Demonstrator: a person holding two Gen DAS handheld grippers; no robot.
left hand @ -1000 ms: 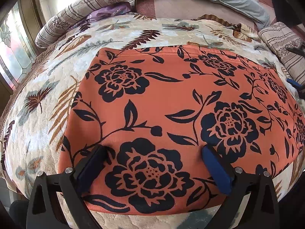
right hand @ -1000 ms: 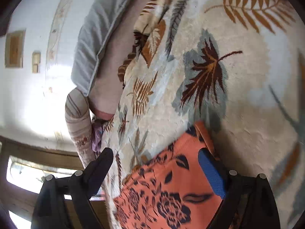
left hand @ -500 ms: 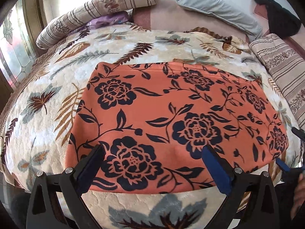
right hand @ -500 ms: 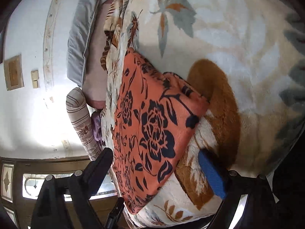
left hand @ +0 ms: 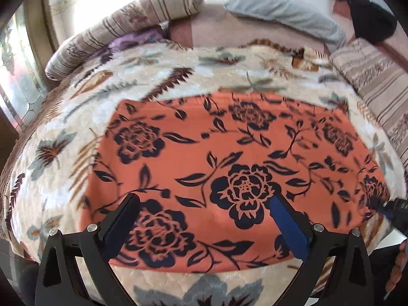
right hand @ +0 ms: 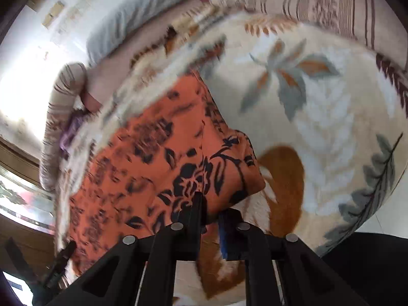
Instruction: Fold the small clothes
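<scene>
right tongs (right hand: 211,210) pinched shut on the near right corner of the cloth (left hand: 229,158); left tongs (left hand: 204,219) gape empty over its near edge. cloth lies flat on the bed (left hand: 158,81). first fold starting; next, left tongs need the other corner.

I see the orange garment (left hand: 229,153) as thin, smooth matt cloth with a flat black flower print. Under it my view shows the bed's quilt (left hand: 76,132), a plush, stitched fabric with a soft nap. The striped bolster (left hand: 122,35) looks like woven cloth, the grey pillow (left hand: 280,15) smooth cotton. My left tool (left hand: 204,219) is matt black plastic with blue rubbery pads and shiny metal screws; my right tool (right hand: 211,211) looks the same
</scene>
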